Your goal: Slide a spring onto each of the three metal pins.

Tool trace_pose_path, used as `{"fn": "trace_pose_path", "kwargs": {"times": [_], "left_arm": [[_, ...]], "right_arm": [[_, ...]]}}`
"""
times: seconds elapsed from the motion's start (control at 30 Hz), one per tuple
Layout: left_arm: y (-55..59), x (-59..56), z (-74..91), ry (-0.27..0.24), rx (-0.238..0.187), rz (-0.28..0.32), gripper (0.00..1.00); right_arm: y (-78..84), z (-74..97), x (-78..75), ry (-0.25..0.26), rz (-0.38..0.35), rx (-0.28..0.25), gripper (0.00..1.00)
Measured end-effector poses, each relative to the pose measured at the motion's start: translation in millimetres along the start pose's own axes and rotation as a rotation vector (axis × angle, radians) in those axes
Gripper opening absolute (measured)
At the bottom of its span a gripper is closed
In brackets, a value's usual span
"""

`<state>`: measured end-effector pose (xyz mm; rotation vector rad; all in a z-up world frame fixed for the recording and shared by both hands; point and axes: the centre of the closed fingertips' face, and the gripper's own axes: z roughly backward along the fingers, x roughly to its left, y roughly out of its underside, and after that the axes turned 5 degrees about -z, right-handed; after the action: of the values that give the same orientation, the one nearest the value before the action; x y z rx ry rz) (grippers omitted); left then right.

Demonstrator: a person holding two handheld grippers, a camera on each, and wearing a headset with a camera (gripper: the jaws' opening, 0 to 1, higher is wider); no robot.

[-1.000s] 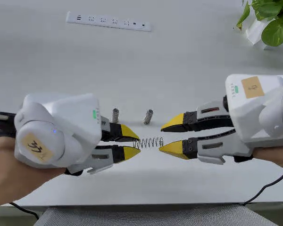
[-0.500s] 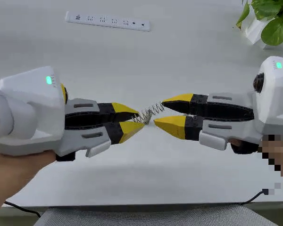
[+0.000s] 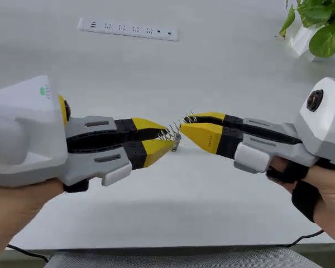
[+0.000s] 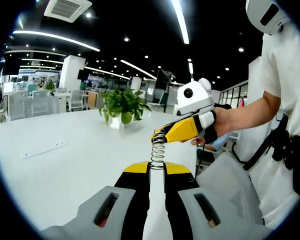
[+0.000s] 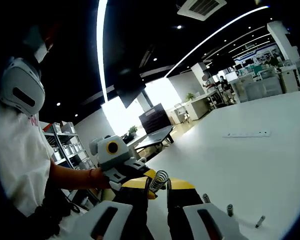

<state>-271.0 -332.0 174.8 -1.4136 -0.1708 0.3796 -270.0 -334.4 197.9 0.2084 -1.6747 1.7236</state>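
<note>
**Yellow tips pinch one spring from both ends**

Starting on the left of the head view, the left tool (image 3: 168, 139) comes in level, its jaws drawn narrow and clamped on one end of the spring (image 3: 176, 129). The left gripper view backs that up, with the coil standing straight up out of the slim gap between the two yellow tips.

Moving to the middle, the spring hangs in the air above the white table (image 3: 212, 72). It slants up and to the right, bridging the two tools.

Then comes the right tool (image 3: 183, 124), angled slightly downward, its jaws also nearly together and gripping the other end of the coil. In the right gripper view the end ring sits right at the jaw tips.

Low on the right of that same view, three small pins (image 5: 229, 209) sit on the table, well apart from the held spring. They are too small to tell more.

A power strip (image 3: 128, 28) lies at the back of the table. A green plant (image 3: 318, 25) fills the far right corner.
</note>
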Motion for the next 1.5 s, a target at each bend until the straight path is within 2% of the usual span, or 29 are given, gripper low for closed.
{"fn": "trace_pose_path", "kwargs": {"times": [0.27, 1.2, 1.37, 1.5], "left_arm": [[-2.5, -0.9, -0.7, 0.009, -0.005, 0.002, 0.06], [1.8, -7.2, -2.9, 0.042, 0.021, -0.003, 0.07], [2.8, -9.4, -3.2, 0.051, 0.029, -0.008, 0.07], [4.2, -12.1, -4.3, 0.061, 0.039, -0.016, 0.07]], "right_arm": [[-4.0, -0.4, 1.6, -0.004, 0.010, -0.007, 0.07], [-1.8, 0.3, 8.3, -0.020, 0.138, 0.084, 0.07], [-0.5, 1.2, 10.0, -0.028, 0.175, 0.118, 0.07], [2.4, 2.9, 11.0, -0.031, 0.235, 0.179, 0.07]]}}
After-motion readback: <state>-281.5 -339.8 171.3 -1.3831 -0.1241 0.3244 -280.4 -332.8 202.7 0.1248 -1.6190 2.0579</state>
